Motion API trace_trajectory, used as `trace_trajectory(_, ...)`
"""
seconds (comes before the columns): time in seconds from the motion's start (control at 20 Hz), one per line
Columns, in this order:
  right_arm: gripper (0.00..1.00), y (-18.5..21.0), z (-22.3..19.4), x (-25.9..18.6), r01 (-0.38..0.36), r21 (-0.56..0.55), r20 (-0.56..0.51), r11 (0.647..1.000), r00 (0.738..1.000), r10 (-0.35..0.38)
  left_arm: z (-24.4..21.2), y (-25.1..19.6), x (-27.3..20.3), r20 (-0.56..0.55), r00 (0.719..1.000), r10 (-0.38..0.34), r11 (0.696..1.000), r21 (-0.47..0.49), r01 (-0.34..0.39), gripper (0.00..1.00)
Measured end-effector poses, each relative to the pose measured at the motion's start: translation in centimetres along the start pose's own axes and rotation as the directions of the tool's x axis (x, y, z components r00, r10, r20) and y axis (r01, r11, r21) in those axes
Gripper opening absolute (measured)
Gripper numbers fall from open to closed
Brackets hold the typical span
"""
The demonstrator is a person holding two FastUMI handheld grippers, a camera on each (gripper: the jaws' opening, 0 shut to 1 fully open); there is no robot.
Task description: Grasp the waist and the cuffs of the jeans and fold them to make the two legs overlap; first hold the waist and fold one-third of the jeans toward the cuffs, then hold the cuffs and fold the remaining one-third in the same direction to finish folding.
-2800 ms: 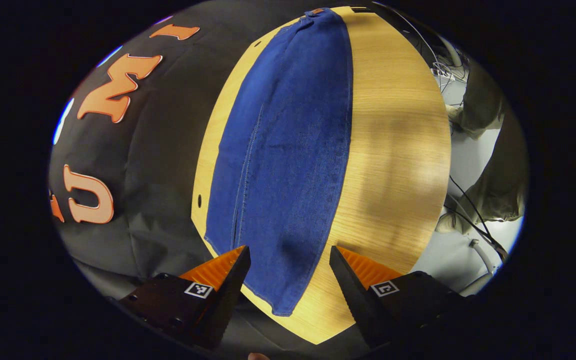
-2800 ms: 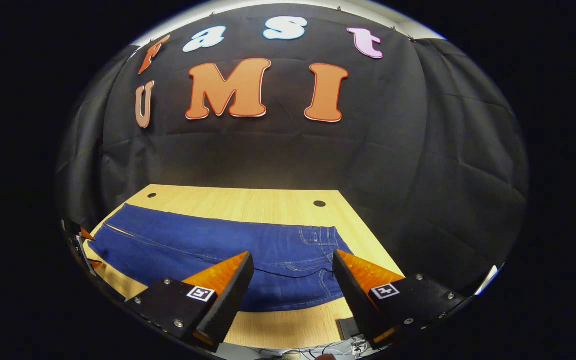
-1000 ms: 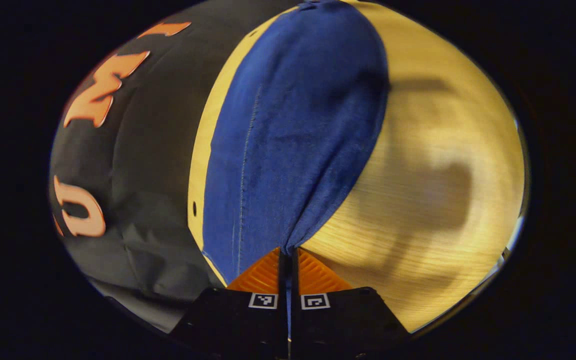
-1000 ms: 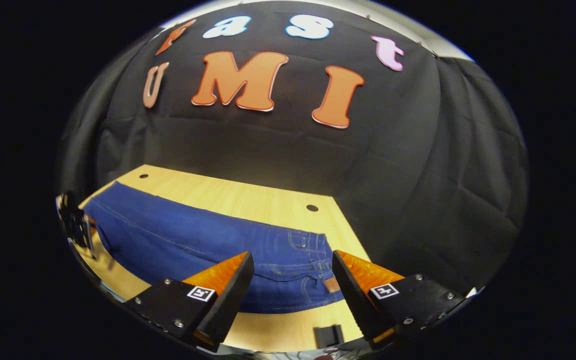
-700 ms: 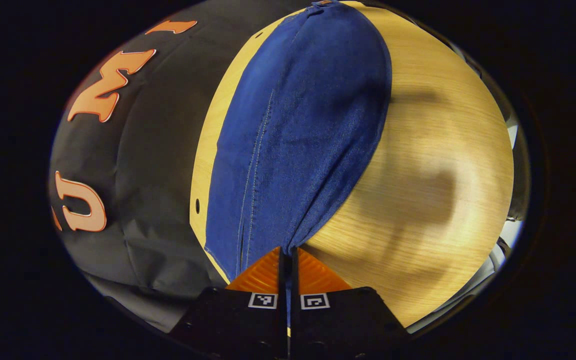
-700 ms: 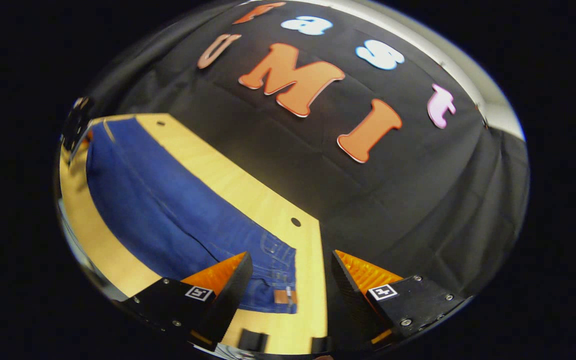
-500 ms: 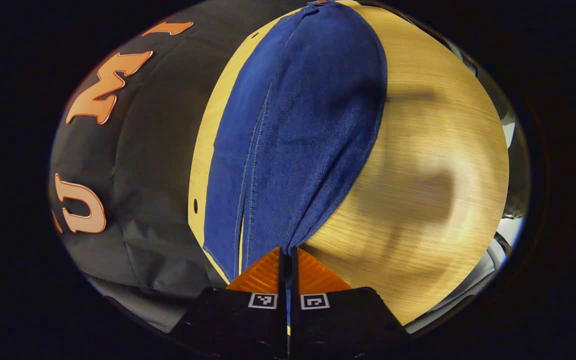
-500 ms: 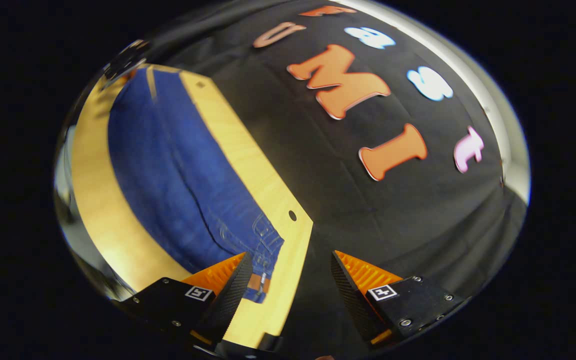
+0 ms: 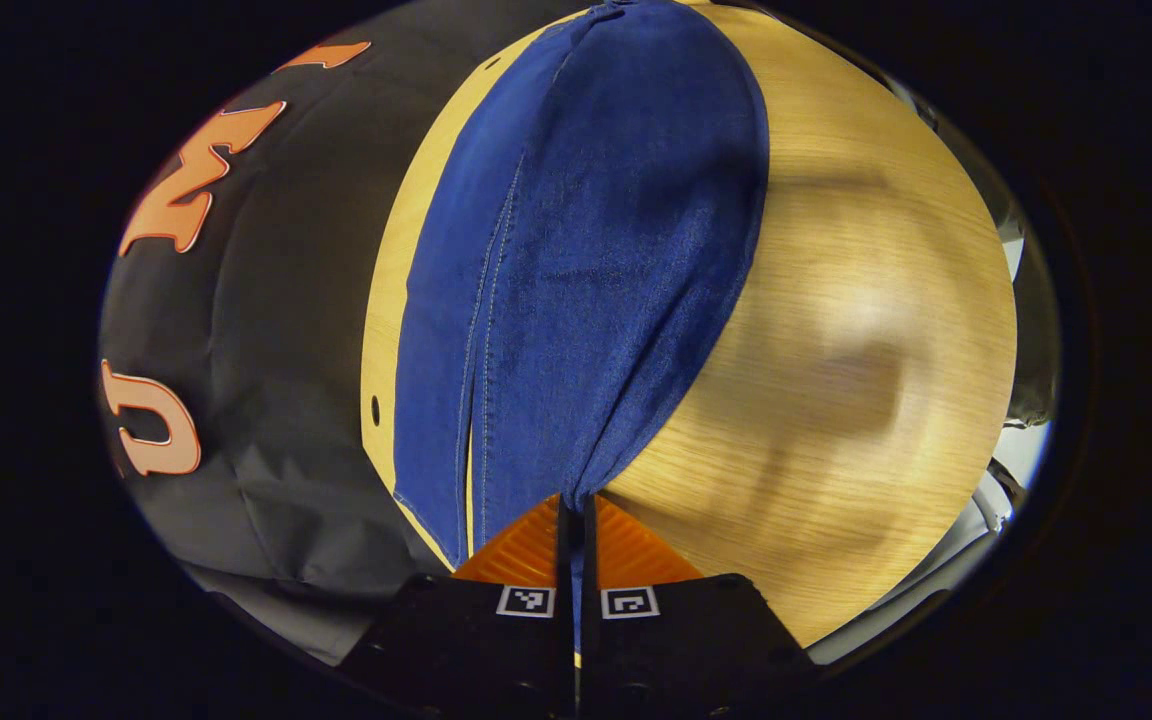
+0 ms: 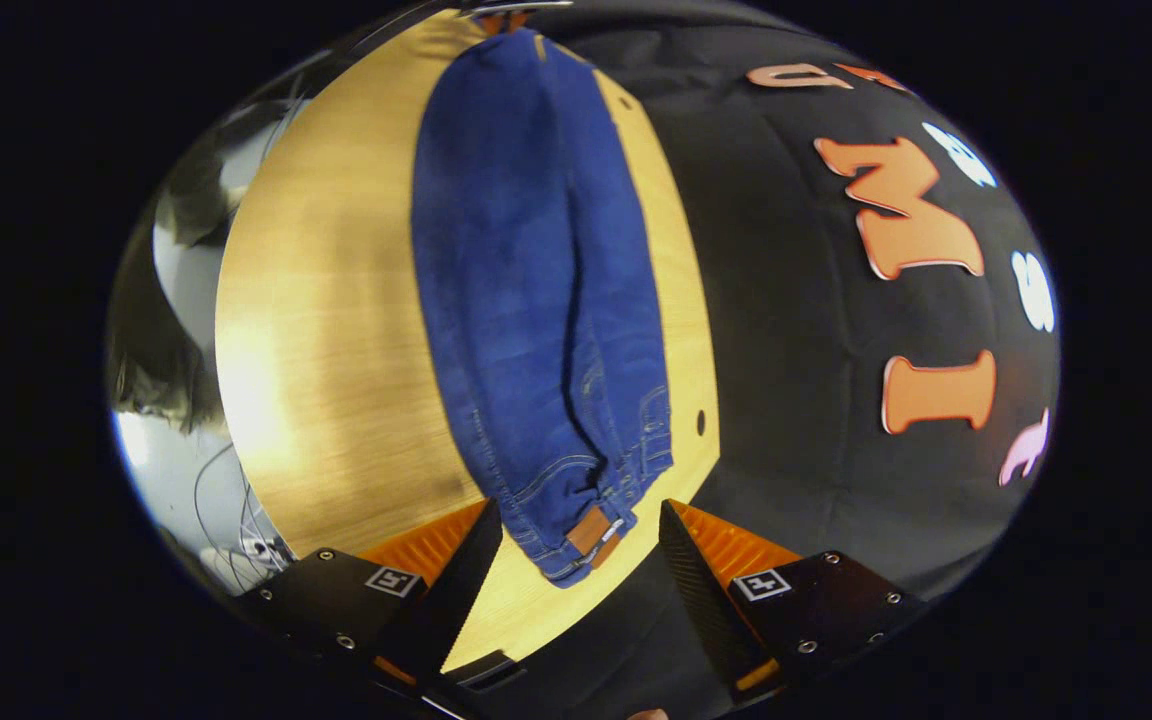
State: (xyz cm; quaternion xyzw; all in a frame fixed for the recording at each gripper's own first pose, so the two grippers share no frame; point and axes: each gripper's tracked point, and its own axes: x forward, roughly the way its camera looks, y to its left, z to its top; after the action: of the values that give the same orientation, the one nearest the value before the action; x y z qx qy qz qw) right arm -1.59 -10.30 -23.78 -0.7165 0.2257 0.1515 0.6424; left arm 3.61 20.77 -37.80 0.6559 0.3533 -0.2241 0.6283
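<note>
While the left claw (image 9: 575, 505) was clamped on a cuff, the blue jeans (image 10: 536, 300) lay lengthwise on the tabletop (image 10: 326, 330); the right claw (image 10: 576, 530) gaped empty above the waist.

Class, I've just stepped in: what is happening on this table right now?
A person is working a pair of blue jeans laid lengthwise on a wooden table, with a claw in each hand. The left claw is shut on the cuff end, and the denim rises to it in a taut peak. The right claw is open, its fingers on either side of the waist with the tan patch, not gripping it. No fold toward the cuffs has been made.
</note>
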Motion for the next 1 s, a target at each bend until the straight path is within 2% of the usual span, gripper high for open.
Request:
trace_trajectory(0.2,0.98,2.1,-2.0,2.0,-0.083,-0.099,-0.047,0.992,0.996,0.079,0.1,-0.1,0.3,-0.006,1.000,-0.019,1.000,0.001,0.019,0.03)
trace_trajectory(0.4,0.98,2.2,-1.9,3.6,-0.111,-0.130,-0.050,0.985,0.993,0.105,0.2,0.0,0.5,-0.011,1.000,-0.025,1.000,0.000,0.025,0.03)
trace_trajectory(0.6,0.98,1.5,-1.1,5.0,-0.095,-0.177,-0.041,0.980,0.995,0.089,0.1,-0.1,0.6,-0.012,0.999,-0.030,1.000,0.004,0.030,0.02)
trace_trajectory(0.9,0.98,0.7,-0.8,6.8,-0.091,-0.168,-0.030,0.982,0.996,0.087,0.2,0.1,0.6,-0.010,0.999,-0.033,0.999,-0.008,0.033,0.03)
trace_trajectory(0.95,0.96,0.7,-0.8,7.1,-0.089,-0.162,-0.026,0.983,0.996,0.086,0.3,0.0,0.6,-0.011,0.999,-0.034,0.999,-0.008,0.034,0.03)
trace_trajectory(1.0,0.89,1.2,-0.6,7.5,-0.108,-0.161,-0.029,0.981,0.994,0.105,0.3,0.1,0.6,-0.012,0.999,-0.033,0.999,-0.007,0.033,0.03)
